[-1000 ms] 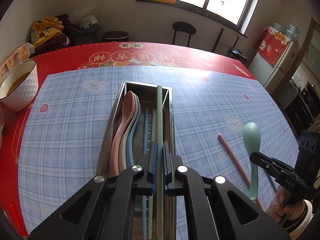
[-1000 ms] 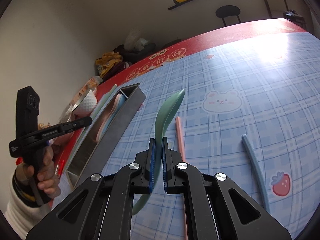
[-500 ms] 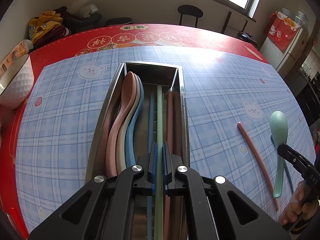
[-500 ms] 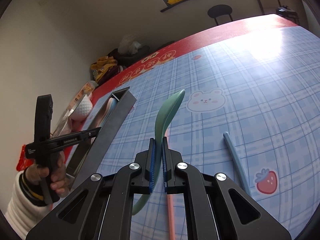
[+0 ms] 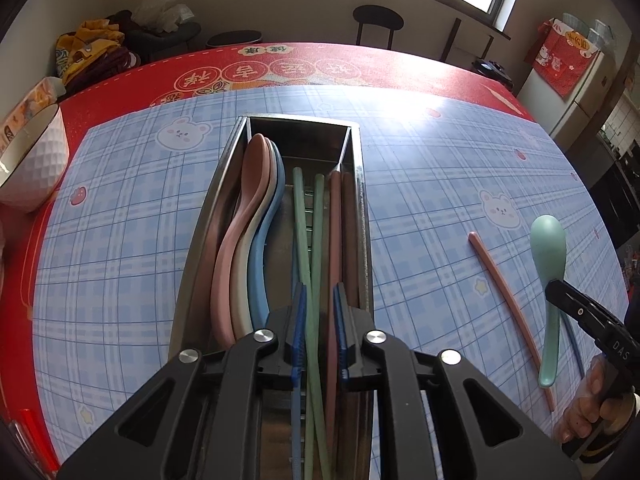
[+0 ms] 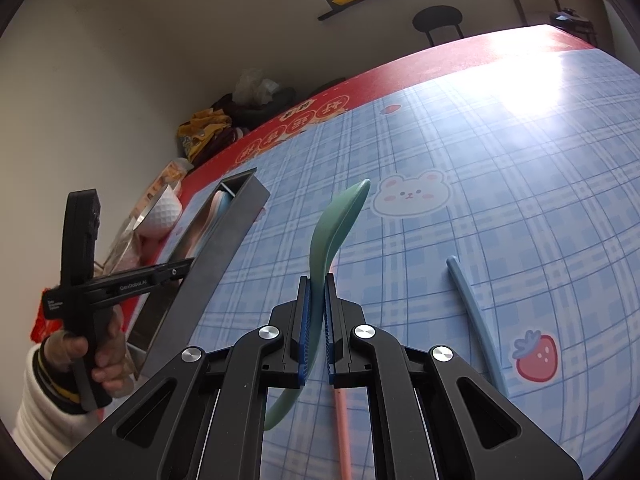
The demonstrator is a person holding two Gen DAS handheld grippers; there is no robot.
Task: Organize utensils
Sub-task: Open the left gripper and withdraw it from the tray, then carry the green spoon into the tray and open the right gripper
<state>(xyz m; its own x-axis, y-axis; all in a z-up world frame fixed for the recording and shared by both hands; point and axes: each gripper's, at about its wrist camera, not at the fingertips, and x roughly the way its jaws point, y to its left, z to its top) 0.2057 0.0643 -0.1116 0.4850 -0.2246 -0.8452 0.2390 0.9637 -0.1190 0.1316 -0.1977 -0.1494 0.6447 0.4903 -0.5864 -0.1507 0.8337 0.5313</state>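
Right wrist view only: blue chopstick [image 6: 476, 320] beside strawberry print [image 6: 536, 356].

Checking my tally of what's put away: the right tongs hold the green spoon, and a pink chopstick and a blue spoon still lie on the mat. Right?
Not quite. The blue piece on the mat is a blue chopstick, as the right wrist view shows. The right tongs do hold the green spoon, and the pink chopstick still lies there.

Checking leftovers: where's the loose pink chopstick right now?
In the left wrist view, the pink chopstick lies on the plaid mat, right of the metal tray, beside the green spoon.
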